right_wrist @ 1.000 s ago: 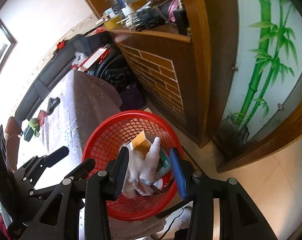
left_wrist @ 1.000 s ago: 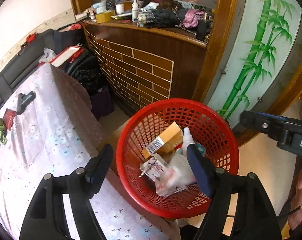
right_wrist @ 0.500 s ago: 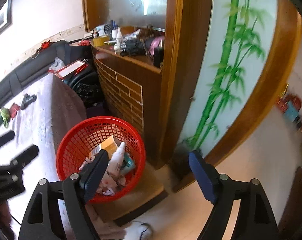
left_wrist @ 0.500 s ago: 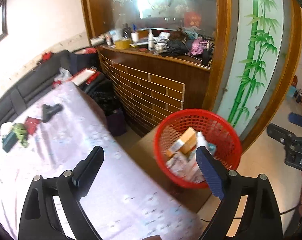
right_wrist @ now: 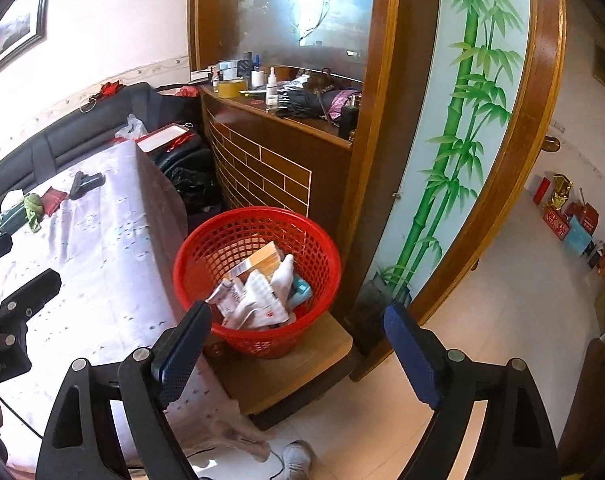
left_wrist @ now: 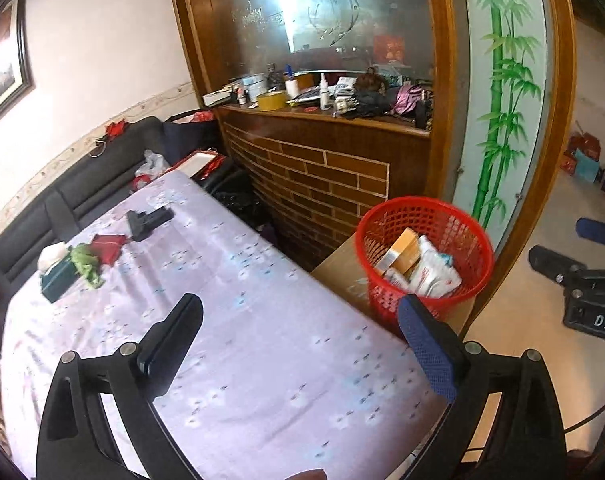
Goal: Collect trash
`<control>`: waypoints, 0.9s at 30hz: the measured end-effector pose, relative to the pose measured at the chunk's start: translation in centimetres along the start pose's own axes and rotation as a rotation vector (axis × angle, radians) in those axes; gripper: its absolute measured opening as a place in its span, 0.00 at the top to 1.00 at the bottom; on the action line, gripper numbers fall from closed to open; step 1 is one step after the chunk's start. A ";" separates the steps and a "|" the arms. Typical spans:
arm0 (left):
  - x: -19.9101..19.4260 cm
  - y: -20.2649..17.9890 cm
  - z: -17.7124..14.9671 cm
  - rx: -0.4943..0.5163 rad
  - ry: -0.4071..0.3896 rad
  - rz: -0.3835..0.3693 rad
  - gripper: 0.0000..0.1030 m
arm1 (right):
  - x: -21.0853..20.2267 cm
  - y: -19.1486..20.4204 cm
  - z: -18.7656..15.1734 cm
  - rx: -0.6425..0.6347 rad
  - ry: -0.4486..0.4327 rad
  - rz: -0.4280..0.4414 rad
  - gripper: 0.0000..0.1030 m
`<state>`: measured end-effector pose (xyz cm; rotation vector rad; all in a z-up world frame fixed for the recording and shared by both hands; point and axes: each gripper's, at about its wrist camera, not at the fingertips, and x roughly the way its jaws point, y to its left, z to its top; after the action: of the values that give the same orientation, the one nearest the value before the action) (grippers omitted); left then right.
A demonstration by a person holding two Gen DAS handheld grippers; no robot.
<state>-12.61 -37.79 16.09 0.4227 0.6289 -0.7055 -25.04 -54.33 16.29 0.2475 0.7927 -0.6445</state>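
Trash [right_wrist: 258, 292] of crumpled wrappers fills red basket [right_wrist: 322, 240]; both claws gape empty.

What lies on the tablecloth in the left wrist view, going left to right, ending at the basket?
Dark green tissue box → green toy → red packet → black toy gun → red basket, standing off the table on a low wooden stand.

My basket [right_wrist: 258, 276] is sitting on a low stand [right_wrist: 286, 372] just right of the table [left_wrist: 230, 340], in front of the cabinet [right_wrist: 270, 172]. A box [right_wrist: 262, 260], a bottle [right_wrist: 283, 276] and wrappers [right_wrist: 258, 304] are lying in it. At the table's far left, a toy gun [left_wrist: 148, 222] and a tissue pack [left_wrist: 56, 268] are lying before the sofa [left_wrist: 82, 192].
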 end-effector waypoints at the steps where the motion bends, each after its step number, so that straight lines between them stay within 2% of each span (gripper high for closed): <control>1: -0.2 0.2 -0.2 0.002 0.001 0.007 0.05 | -0.2 0.3 -0.1 0.000 -0.001 0.001 0.12; 13: -1.8 1.5 -1.4 0.001 -0.009 0.065 0.05 | -1.9 2.8 -0.8 -0.010 -0.024 0.023 0.12; 27: -1.8 2.0 -1.6 -0.007 -0.004 0.068 0.05 | -1.2 4.0 -0.3 -0.038 0.000 0.040 0.12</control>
<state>-12.88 -34.66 16.37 0.4346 0.6106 -0.6389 -23.37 -50.57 16.84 0.2281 0.7971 -0.5912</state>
